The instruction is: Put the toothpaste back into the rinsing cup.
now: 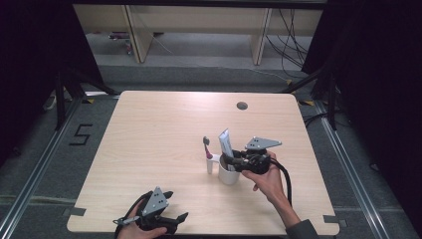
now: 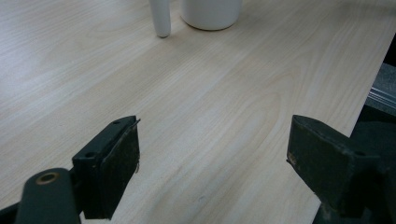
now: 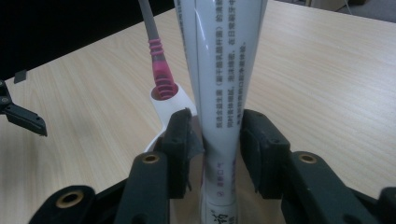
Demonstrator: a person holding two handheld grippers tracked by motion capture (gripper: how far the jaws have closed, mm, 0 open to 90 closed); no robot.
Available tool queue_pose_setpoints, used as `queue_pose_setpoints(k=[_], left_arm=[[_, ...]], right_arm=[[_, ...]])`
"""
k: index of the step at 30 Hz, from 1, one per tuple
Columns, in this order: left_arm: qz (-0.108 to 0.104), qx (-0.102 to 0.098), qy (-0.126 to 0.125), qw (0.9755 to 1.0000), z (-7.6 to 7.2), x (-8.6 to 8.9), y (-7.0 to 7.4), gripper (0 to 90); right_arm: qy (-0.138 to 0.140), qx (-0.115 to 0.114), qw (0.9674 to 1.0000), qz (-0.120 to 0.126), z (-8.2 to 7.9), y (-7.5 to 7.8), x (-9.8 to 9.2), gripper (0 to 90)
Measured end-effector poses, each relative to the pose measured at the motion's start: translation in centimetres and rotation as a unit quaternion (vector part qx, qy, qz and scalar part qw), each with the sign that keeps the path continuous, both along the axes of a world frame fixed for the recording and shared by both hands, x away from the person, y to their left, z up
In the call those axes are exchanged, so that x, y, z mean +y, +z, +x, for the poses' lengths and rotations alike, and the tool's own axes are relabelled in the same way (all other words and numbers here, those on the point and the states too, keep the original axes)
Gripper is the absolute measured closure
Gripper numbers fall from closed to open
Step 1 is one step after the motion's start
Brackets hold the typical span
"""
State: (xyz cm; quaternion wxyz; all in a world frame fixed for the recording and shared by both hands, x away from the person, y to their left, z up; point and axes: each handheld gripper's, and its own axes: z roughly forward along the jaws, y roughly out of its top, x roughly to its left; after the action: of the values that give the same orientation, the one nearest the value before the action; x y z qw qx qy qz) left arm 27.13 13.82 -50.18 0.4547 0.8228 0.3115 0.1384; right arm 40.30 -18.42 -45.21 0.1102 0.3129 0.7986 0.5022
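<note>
A white cup point(image 1: 228, 175) stands right of the table's middle, with a white toothpaste tube point(image 1: 225, 142) upright in it. Beside it a slim white holder point(image 1: 212, 164) carries a grey and pink toothbrush point(image 1: 207, 147). My right gripper point(image 1: 234, 162) reaches in over the cup from the right. In the right gripper view its jaws point(image 3: 219, 140) stand on either side of the tube point(image 3: 219, 70), close to it but not squeezing it. The toothbrush point(image 3: 159, 65) rises just behind them. My left gripper point(image 1: 175, 205) rests open near the front edge, with nothing between its jaws point(image 2: 212, 163).
The cup point(image 2: 211, 14) and holder point(image 2: 160, 18) lie well ahead of the left gripper across bare wood. A cable hole point(image 1: 242, 105) sits near the table's far edge. Dark stands and cables flank the table point(image 1: 149, 129) on the floor.
</note>
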Motion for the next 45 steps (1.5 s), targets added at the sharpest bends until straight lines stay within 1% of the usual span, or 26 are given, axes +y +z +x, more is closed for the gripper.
queue_pose_setpoints(k=[2,4,6,9,10,13,14,15,18,19,20,21,22,24,27,30,31,32,33,36,37,38,39,40,41,45], left_arm=[[-0.003,0.0,-0.001,1.0,0.0,0.0,0.0,16.6],[0.021,0.0,-0.005,0.9998,0.1,0.2,0.2,16.6],[-0.001,0.0,-0.001,1.0,0.0,0.0,0.0,16.6],[0.004,0.0,-0.001,1.0,0.1,0.1,0.1,16.6],[0.003,0.001,0.001,1.0,0.0,0.0,0.1,16.6],[0.002,0.0,0.001,1.0,0.0,0.0,0.0,16.6],[0.0,0.0,0.0,1.0,0.0,0.0,0.0,16.6],[0.004,0.001,0.0,1.0,0.0,0.1,0.1,16.6],[0.002,0.0,0.001,1.0,0.0,0.0,0.0,16.6],[0.02,-0.001,-0.004,0.9998,0.1,0.2,0.1,16.6],[0.02,0.0,-0.004,0.9998,0.1,0.2,0.2,16.6],[0.003,0.0,-0.001,1.0,0.0,0.1,0.0,16.6],[0.001,-0.001,-0.002,1.0,0.1,0.1,0.0,16.6],[-0.001,0.002,0.001,1.0,0.0,0.1,0.0,16.6],[0.021,-0.001,-0.003,0.9998,0.1,0.3,0.2,16.6],[0.02,-0.002,-0.003,0.9998,0.1,0.3,0.1,16.6],[0.023,-0.001,-0.003,0.9997,0.1,0.4,0.2,16.6],[0.004,0.0,0.0,1.0,0.0,0.2,0.0,16.6],[0.012,0.001,-0.003,0.9999,0.0,0.3,0.1,16.6],[0.011,-0.001,-0.003,0.9999,0.0,0.3,0.1,16.6],[0.01,-0.001,-0.003,0.9999,0.0,0.3,0.1,16.6],[0.01,-0.001,-0.003,0.9999,0.0,0.3,0.1,16.6],[0.01,0.0,-0.003,0.9999,0.0,0.3,0.1,16.6],[0.014,0.002,-0.004,0.9999,0.0,0.4,0.2,16.6],[0.013,0.001,-0.004,0.9999,0.0,0.4,0.2,16.6],[0.016,-0.005,-0.003,0.9999,0.0,0.4,0.2,16.6]], right_arm=[[-0.001,0.013,0.9999,0.003,-0.1,0.1,-0.1,59.7],[-0.002,0.016,0.9998,0.015,-0.1,0.1,0.0,56.4],[-0.004,0.012,0.9999,0.012,0.0,0.3,-0.2,55.5],[-0.015,0.013,0.9995,0.024,-0.2,0.5,-0.2,51.7],[-0.004,0.002,0.9998,0.019,0.0,0.5,-0.4,50.4],[-0.02,0.017,0.9993,0.025,-0.3,0.8,-0.5,48.5],[-0.01,0.001,0.9998,0.02,-0.1,0.9,-0.6,47.6],[-0.021,0.013,0.9993,0.027,-0.3,1.0,-0.6,47.2],[-0.025,0.007,0.9994,0.021,-0.5,1.3,-1.0,46.4],[-0.017,0.006,0.9996,0.022,-0.4,1.4,-1.1,45.7],[-0.02,0.002,0.9995,0.025,-0.4,1.5,-1.2,45.5],[-0.02,0.002,0.9995,0.024,-0.4,1.5,-1.3,45.0],[-0.021,-0.006,0.9995,0.023,-0.3,1.6,-1.5,44.2],[-0.026,0.001,0.9993,0.025,-0.5,1.7,-1.8,43.8],[-0.032,-0.002,0.9992,0.025,-0.6,1.9,-2.4,42.8],[-0.045,0.01,0.9985,0.027,-1.0,2.1,-3.0,40.4],[-0.04,-0.004,0.9989,0.023,-0.8,2.1,-3.3,40.1],[-0.042,-0.001,0.9987,0.028,-0.9,2.1,-3.6,39.3],[-0.046,-0.007,0.9985,0.03,-0.9,2.1,-3.8,38.6],[-0.058,0.009,0.9976,0.035,-1.2,2.2,-4.4,37.3],[-0.059,-0.002,0.9979,0.029,-1.0,2.2,-4.7,36.4],[-0.063,0.013,0.9974,0.032,-1.2,2.2,-4.8,35.6],[-0.066,0.002,0.9975,0.024,-1.2,2.2,-5.1,35.2],[-0.068,0.013,0.997,0.035,-1.3,2.2,-5.1,34.9],[-0.067,0.003,0.9972,0.031,-1.2,2.2,-5.5,34.3],[-0.081,0.007,0.9962,0.032,-1.4,2.1,-6.3,32.4]])
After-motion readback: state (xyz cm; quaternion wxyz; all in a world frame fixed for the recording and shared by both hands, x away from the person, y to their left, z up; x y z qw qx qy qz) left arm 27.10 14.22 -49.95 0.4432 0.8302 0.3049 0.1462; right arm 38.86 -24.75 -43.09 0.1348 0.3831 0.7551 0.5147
